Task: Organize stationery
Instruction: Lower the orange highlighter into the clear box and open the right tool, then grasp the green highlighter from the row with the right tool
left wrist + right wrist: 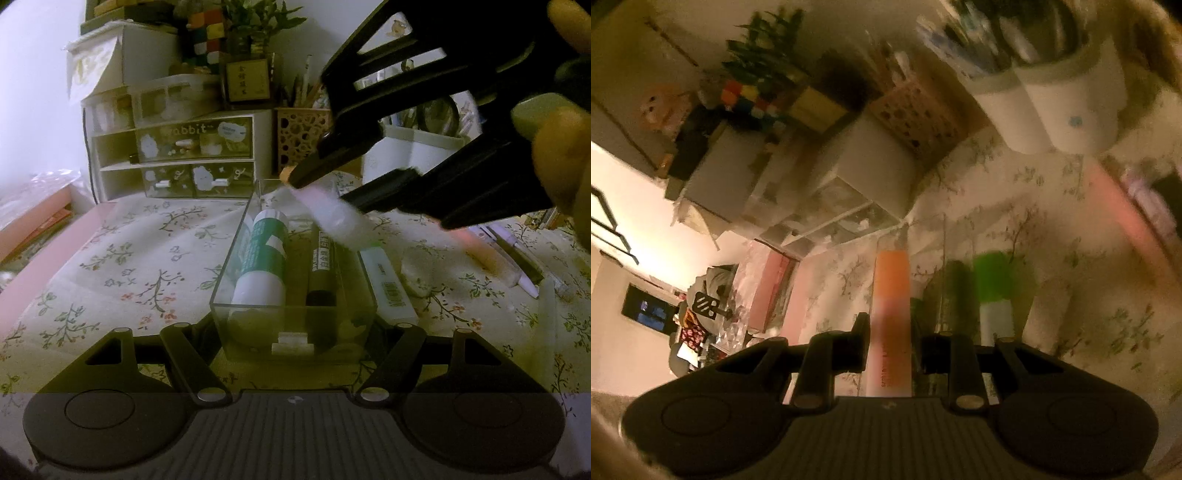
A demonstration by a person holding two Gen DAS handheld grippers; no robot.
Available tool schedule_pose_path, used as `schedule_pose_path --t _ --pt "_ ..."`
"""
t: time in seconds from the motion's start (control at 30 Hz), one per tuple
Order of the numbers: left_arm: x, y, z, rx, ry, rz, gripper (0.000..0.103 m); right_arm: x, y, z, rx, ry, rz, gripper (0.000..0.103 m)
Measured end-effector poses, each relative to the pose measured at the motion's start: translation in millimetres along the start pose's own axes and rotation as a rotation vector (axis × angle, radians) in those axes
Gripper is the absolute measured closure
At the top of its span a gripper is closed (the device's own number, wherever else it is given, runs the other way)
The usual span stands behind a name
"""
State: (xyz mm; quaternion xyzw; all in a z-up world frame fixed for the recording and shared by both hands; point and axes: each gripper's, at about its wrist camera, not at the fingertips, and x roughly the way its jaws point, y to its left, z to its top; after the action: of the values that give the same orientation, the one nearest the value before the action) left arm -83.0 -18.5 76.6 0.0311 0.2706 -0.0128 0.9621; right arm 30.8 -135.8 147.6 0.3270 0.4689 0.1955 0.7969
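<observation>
left side: drawer unit (pixel 192 155) at back of the floral counter (pixel 110 258), well clear of the work.
left gripper (pixel 295 334): fingers clamped on the near end wall of the clear tray (pixel 221 291); holds it steady, long axis running away from the camera.
tray contents: green-and-white glue stick (pixel 264 258) left, dark marker (pixel 322 267) right, both lying along the tray's length. White eraser box (pixel 388 284) just outside the right wall.
right gripper (pixel 332 190): above the tray's far half, coming in from upper right. Fingers nearly together, clamped on the highlighter (pixel 890 317).
highlighter: orange cap forward, pale pink body; blurred in the left wrist view, crisp enough in the right.
key relation: highlighter's axis sits diagonal across the tray, above the marker. My read: needs rotating parallel to the marker, then lowering into the gap right of it.
right side: loose pens (pixel 517 258) on the counter, nearer the right hand.
risk: drop it crooked, it bridges the wall.
</observation>
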Motion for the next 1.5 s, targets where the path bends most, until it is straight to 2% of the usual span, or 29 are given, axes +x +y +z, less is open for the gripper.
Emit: schedule_pose_path --t 0.1,0.17,0.3,0.53,0.63,0.7,0.8,1.0,1.1,1.2,1.27,1.37,1.5 --pt "1 0 1 0.003 0.0 -0.004 0.03 12 1 2 -0.003 0.039 0.018 0.076" --pt "1 0 1 0.002 0.0 -0.004 0.03 17 1 1 -0.015 0.072 -0.004 0.074" --pt "1 0 1 0.003 0.0 -0.005 0.03 19 2 -2 -0.055 0.091 0.022 0.074" --pt "1 0 1 0.003 0.0 -0.005 0.03 18 1 -4 -0.094 0.101 -0.006 0.075" --pt "1 0 1 0.002 0.0 -0.004 0.03 18 10 -7 -0.169 0.101 -0.042 0.091" --pt "1 0 1 0.004 0.0 -0.005 0.03 19 13 -9 -0.196 0.108 -0.07 0.093" --pt "1 0 0 0.005 0.0 -0.006 0.03 15 15 -8 -0.212 0.106 -0.058 0.094" --pt "1 0 0 0.005 0.0 -0.006 0.03 -3 8 -5 -0.214 0.055 -0.043 0.092" --pt "1 -1 0 0.004 0.0 -0.007 0.03 -19 0 -4 -0.216 -0.003 -0.074 0.091" --pt "1 -1 0 0.004 -0.001 -0.007 0.03 -28 -13 -2 -0.228 -0.04 -0.118 0.082" --pt "1 0 0 0.004 0.0 -0.007 0.03 -24 -22 -1 -0.226 -0.024 -0.158 0.08" --pt "0 0 0 0.002 -0.001 -0.006 0.03 -11 -25 -6 -0.26 0.028 -0.174 0.078" --pt "0 0 0 0.002 -0.002 -0.005 0.03 -3 -18 -7 -0.313 0.027 -0.199 0.075"
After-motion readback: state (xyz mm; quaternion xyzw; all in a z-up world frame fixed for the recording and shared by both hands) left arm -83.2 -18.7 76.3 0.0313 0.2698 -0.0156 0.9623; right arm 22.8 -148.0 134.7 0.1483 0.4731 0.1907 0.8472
